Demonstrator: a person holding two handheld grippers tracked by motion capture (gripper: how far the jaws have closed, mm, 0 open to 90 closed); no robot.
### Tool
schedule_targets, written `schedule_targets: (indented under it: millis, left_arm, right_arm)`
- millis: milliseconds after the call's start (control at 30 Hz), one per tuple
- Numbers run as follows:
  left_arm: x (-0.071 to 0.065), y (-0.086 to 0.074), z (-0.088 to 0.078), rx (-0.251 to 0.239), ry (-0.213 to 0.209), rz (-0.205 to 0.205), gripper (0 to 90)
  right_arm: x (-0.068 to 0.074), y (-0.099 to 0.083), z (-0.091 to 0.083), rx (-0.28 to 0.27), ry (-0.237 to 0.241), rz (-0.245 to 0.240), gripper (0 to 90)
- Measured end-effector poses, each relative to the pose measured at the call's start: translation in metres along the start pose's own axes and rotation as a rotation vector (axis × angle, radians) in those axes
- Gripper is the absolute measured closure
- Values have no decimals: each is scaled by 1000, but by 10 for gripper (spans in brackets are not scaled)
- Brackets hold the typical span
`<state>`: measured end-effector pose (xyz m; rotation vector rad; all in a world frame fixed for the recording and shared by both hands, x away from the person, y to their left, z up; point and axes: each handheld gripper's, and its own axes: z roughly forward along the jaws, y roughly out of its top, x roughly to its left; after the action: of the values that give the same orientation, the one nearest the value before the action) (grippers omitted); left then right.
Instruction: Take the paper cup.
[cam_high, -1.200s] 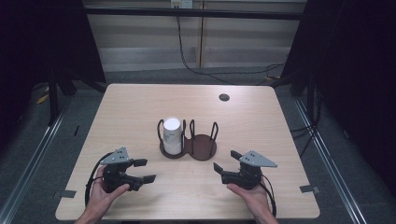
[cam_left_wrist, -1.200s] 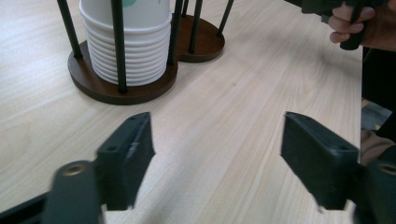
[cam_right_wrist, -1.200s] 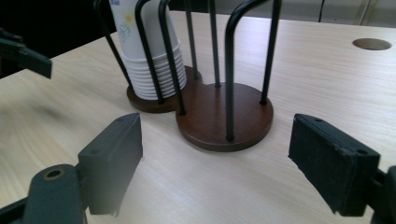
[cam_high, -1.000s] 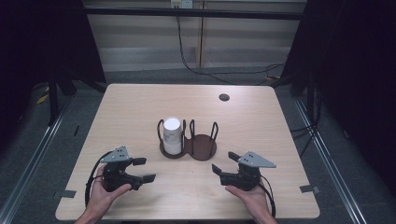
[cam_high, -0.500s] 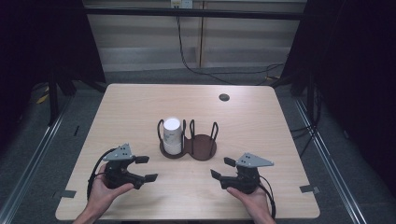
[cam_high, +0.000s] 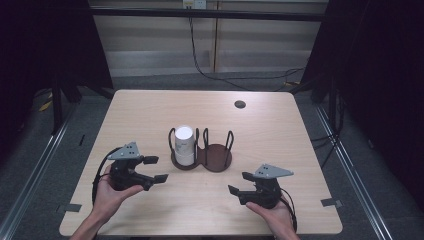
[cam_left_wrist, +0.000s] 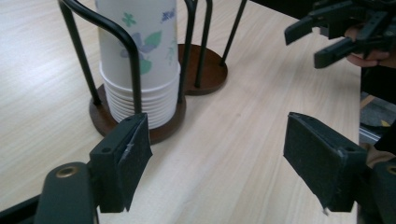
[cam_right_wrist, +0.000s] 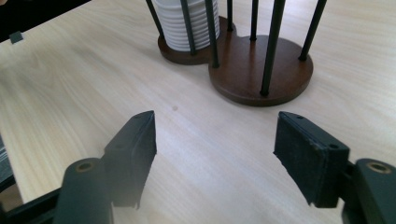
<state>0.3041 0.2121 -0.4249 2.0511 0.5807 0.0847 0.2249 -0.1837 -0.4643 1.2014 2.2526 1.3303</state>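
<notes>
In the high view, a stack of paper cups (cam_high: 184, 145) was seen standing upright in the left ring of a two-ring wooden holder (cam_high: 218, 159) near the middle of the table (cam_high: 280, 130). The left gripper (cam_high: 151, 169) was held up and to the left of the holder, near it but apart, jaws spread with nothing between them, having just been closing a little. The right gripper (cam_high: 238, 184) was held to the right and nearer the person, well apart from the cups, jaws parted and empty after closing partway. In the left gripper view, the stack of paper cups (cam_left_wrist: 140, 56) was framed ahead and left, beyond the open jaws. In the right gripper view, the two-ring wooden holder (cam_right_wrist: 261, 74) was seen ahead, untouched.
</notes>
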Motion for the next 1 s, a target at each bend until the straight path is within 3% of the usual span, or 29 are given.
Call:
schedule_targets:
  millis: [67,133,333,600,800,1000]
  left_arm:
    - [2,4,1,6,17,14,230]
    - [3,6,1,-5,20,9,226]
    - [7,20,7,28,13,39,243]
    - [11,31,10,34,17,47,257]
    - [19,42,8,17,17,55,182]
    - [21,53,9,32,15,66,208]
  right_arm:
    - [0,-3,-1,-4,10,16,278]
    - [0,-4,-1,-6,15,23,271]
    - [2,-1,-6,-38,24,22,257]
    - [2,-3,-4,-34,22,28,237]
    - [4,-2,-3,-30,34,25,227]
    - [3,-3,-2,-27,41,21,226]
